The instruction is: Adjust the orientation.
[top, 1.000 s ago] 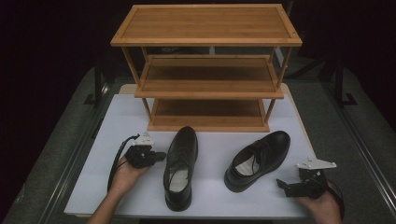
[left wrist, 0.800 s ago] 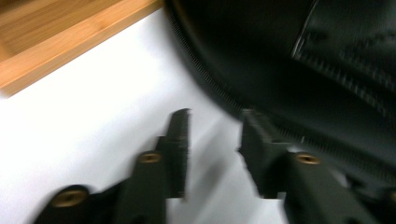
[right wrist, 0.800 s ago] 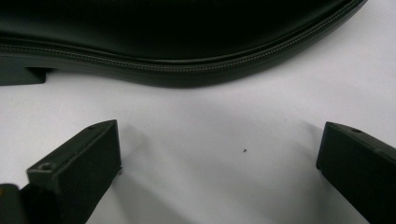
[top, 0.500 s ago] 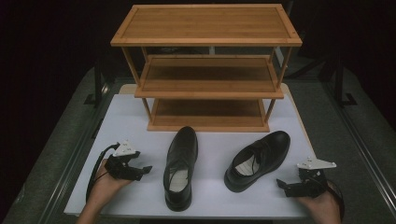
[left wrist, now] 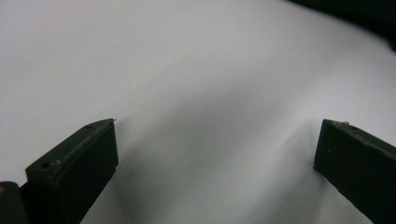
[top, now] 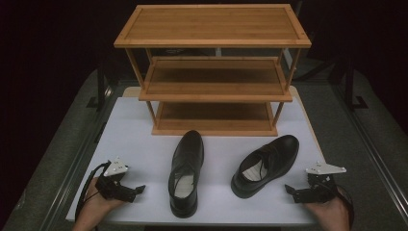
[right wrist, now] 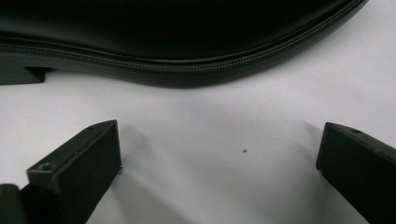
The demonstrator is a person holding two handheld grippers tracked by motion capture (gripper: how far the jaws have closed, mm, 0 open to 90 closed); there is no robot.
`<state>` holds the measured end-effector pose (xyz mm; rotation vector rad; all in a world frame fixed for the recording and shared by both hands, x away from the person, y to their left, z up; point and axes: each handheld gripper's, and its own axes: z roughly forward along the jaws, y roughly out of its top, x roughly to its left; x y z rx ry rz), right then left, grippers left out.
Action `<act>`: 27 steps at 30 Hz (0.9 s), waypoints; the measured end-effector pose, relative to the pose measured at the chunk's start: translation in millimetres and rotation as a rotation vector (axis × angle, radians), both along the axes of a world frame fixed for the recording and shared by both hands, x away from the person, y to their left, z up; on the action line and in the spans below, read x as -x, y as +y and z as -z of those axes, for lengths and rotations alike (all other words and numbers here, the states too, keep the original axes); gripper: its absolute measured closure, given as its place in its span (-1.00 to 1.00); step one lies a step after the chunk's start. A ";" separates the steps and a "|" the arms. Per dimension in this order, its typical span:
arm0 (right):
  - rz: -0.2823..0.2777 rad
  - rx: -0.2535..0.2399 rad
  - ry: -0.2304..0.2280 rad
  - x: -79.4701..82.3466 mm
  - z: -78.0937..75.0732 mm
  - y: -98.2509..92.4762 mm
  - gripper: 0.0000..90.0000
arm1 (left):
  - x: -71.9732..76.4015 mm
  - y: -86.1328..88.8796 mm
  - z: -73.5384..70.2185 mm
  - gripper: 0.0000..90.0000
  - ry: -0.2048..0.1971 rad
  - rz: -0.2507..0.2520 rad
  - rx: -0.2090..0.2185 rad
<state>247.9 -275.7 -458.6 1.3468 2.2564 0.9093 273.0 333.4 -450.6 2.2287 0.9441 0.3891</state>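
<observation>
A: The high view looks forward and down on the white rectangular tabletop (top: 144, 130) from above its near edge.

B: Both gripper views skim it closely; the right one shares the right-hand black leather lace-up shoe (right wrist: 177, 42).

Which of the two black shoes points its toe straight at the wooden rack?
The left shoe, nearer the left tongs. Its toe faces the rack squarely, while the right shoe lies angled, toe toward the right.
</observation>
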 end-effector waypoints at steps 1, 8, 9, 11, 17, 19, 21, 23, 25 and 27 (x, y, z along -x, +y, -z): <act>0.000 0.000 0.000 0.0 0.0 0.0 -1.00 | 0.0 0.0 0.0 -1.00 0.000 0.000 0.000; -0.017 0.000 0.001 -0.6 -2.1 -0.9 -0.93 | -0.2 -0.2 0.1 -1.00 0.002 0.002 -0.007; -0.017 0.000 0.001 -0.6 -2.1 -0.9 -0.93 | -0.2 -0.2 0.1 -1.00 0.002 0.002 -0.007; -0.015 0.008 -0.001 -0.4 -3.8 -1.8 -0.87 | -0.2 -0.2 0.1 -1.00 0.003 0.002 -0.006; -0.003 -0.013 0.005 0.5 -7.6 -4.1 -0.70 | -0.2 -0.2 0.2 -1.00 0.003 0.000 -0.005; 0.008 -0.004 0.005 0.8 -14.0 -4.5 -0.57 | -0.2 -0.2 0.2 -1.00 0.002 0.001 -0.006; 0.007 -0.008 0.004 0.9 -16.7 -5.1 -0.44 | -0.2 -0.2 0.3 -1.00 0.003 0.001 -0.006; 0.015 -0.015 -0.008 0.2 -22.1 -5.7 -0.27 | -0.2 -0.3 0.3 -1.00 0.002 0.001 -0.007; 0.026 0.001 -0.019 -0.6 -26.2 -5.4 -0.11 | -0.1 -0.4 0.3 -1.00 0.002 0.001 -0.007; 0.029 -0.004 -0.028 -3.7 -30.6 -6.9 0.08 | -0.2 -0.3 0.3 -1.00 0.002 0.001 -0.007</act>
